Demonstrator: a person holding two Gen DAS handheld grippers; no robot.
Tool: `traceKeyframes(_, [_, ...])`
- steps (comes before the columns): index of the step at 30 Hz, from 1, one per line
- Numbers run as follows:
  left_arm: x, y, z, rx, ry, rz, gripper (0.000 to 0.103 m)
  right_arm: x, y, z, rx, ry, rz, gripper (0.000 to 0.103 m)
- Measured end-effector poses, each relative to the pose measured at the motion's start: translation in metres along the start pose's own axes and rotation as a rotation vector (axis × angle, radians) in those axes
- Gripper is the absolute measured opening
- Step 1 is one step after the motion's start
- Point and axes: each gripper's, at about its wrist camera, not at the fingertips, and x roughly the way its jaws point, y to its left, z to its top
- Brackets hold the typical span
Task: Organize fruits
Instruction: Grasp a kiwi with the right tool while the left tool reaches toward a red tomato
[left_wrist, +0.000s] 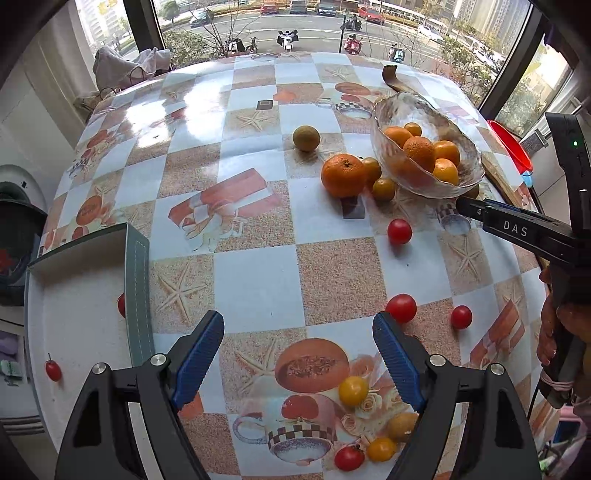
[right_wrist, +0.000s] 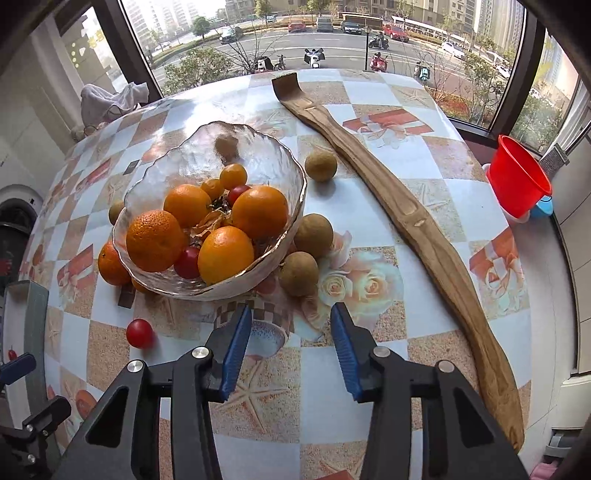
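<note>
Both claws are spread and hold nothing. Left gripper (left_wrist: 298, 363): drop squarely over the red cherry tomato (left_wrist: 401, 308) at two o'clock and pinch softly. Right gripper (right_wrist: 291, 349) could take the brown longan (right_wrist: 298, 274) at twelve o'clock.

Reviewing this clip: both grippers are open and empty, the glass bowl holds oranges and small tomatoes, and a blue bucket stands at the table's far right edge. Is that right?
Not quite: the bucket at the far right edge is red, not blue, as the right wrist view shows. The rest holds: the left gripper and right gripper are open and empty, and the glass bowl holds oranges and small tomatoes.
</note>
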Motion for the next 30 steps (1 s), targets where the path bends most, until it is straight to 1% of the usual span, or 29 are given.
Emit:
traceKeyframes(2, [0.003,-0.006,0.006,0.004,-0.005,-0.006,0.084,0.005,0.0,0.001,-0.024,0.004,0.003,0.043])
traceKeyframes(5, [0.009,-0.016,0.013,0.01,-0.006,-0.014,0.084,0.005,0.0,-0.001,-0.067,-0.024,0.008,0.041])
traceKeyframes(7, [0.013,-0.023,0.019,0.013,-0.008,-0.025,0.084,0.005,-0.003,0.0,-0.076,-0.035,0.016,0.036])
traceKeyframes(8, [0.015,-0.026,0.021,0.017,-0.009,-0.03,0.084,0.005,-0.005,0.001,-0.073,-0.039,0.023,0.029])
traceKeyframes(9, [0.017,-0.029,0.024,0.021,-0.011,-0.035,0.084,0.005,-0.008,0.003,-0.068,-0.039,0.034,0.024])
traceKeyframes(16, [0.032,-0.051,0.04,0.046,-0.021,-0.055,0.084,0.002,-0.018,0.004,-0.045,-0.026,0.081,0.024])
traceKeyframes(22, [0.041,-0.065,0.046,0.062,-0.03,-0.057,0.084,-0.008,-0.028,-0.009,0.018,0.011,0.095,0.024])
traceKeyframes(23, [0.043,-0.066,0.047,0.063,-0.029,-0.061,0.079,-0.009,-0.029,-0.013,0.03,0.018,0.097,0.024])
traceKeyframes(24, [0.046,-0.068,0.047,0.067,-0.023,-0.061,0.071,-0.011,-0.03,-0.016,0.041,0.024,0.098,0.024])
traceKeyframes(26, [0.053,-0.071,0.048,0.071,-0.001,-0.057,0.062,-0.015,-0.031,-0.022,0.057,0.033,0.099,0.024])
traceKeyframes(28, [0.054,-0.073,0.047,0.074,-0.011,-0.046,0.061,-0.019,-0.03,-0.027,0.07,0.042,0.102,0.024])
traceKeyframes(29, [0.054,-0.074,0.047,0.076,-0.014,-0.037,0.058,-0.02,-0.03,-0.029,0.076,0.046,0.101,0.024])
traceKeyframes(30, [0.053,-0.074,0.047,0.08,-0.022,-0.026,0.046,-0.022,-0.03,-0.031,0.082,0.049,0.101,0.024])
